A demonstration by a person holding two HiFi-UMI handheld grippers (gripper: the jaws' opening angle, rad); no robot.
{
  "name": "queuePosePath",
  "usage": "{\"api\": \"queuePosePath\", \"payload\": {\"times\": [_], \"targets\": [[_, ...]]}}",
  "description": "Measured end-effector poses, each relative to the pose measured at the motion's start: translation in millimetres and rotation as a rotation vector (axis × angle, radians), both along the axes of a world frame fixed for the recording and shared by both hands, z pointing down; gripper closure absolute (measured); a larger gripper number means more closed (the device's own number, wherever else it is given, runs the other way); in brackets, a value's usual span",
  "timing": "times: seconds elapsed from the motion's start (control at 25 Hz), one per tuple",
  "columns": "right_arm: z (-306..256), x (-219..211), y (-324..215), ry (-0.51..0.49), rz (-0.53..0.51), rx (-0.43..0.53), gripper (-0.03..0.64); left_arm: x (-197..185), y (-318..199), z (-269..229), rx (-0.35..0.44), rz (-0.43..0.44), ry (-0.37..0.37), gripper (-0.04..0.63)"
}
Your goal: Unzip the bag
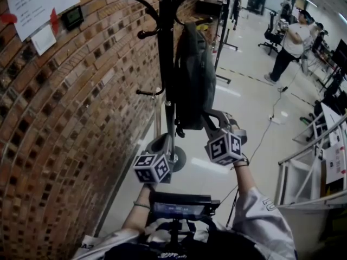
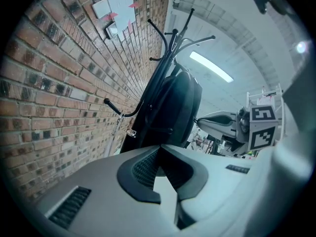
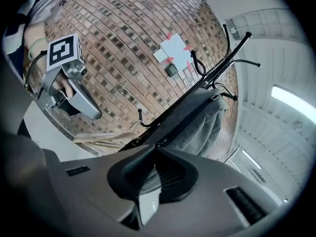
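Note:
A dark grey backpack (image 1: pixel 193 80) hangs from a black coat rack (image 1: pixel 167 47) beside the brick wall. My right gripper (image 1: pixel 210 119) is shut just under the bag's lower right corner, and nothing shows between its pads. My left gripper (image 1: pixel 160 143) is shut and empty, lower and to the left by the rack's pole. In the left gripper view the backpack (image 2: pixel 178 107) hangs ahead of the left gripper (image 2: pixel 159 150), with the right gripper (image 2: pixel 232 125) off to the right. In the right gripper view the backpack (image 3: pixel 200 120) rises just past the right gripper (image 3: pixel 155 148).
A curved brick wall (image 1: pixel 65 118) with pinned papers (image 1: pixel 38 4) fills the left. The rack's round base (image 1: pixel 177 158) rests on the pale floor. A person (image 1: pixel 290 45) stands far back right. A metal frame (image 1: pixel 303 172) and a floor cable (image 1: pixel 265 134) lie at the right.

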State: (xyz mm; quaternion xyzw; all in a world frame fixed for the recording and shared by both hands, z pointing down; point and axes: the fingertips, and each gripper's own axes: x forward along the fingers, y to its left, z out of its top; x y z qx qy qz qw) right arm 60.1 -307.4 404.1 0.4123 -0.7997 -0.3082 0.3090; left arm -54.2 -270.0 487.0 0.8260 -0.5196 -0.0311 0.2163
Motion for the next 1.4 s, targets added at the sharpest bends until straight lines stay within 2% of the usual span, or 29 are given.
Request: {"api": "queuePosePath", "payload": {"times": [0.28, 0.56, 1.08, 1.28, 1.4], "targets": [[14, 1, 0, -0.001, 0.008, -0.030, 0.607, 4, -4, 1, 0.036, 0.024, 0.018, 0.588], [42, 5, -5, 0.045, 0.020, -0.068, 0.607, 2, -3, 3, 0.009, 0.010, 0.005, 0.588], [75, 8, -11, 0.070, 0.035, -0.146, 0.606, 7, -6, 5, 0.023, 0.028, 0.020, 0.588], [78, 9, -14, 0.037, 0.041, -0.158, 0.606, 9, -7, 6, 0.019, 0.029, 0.018, 0.588], [77, 9, -15, -0.031, 0.040, -0.168, 0.599, 10, -7, 5, 0.014, 0.027, 0.010, 0.588]]}}
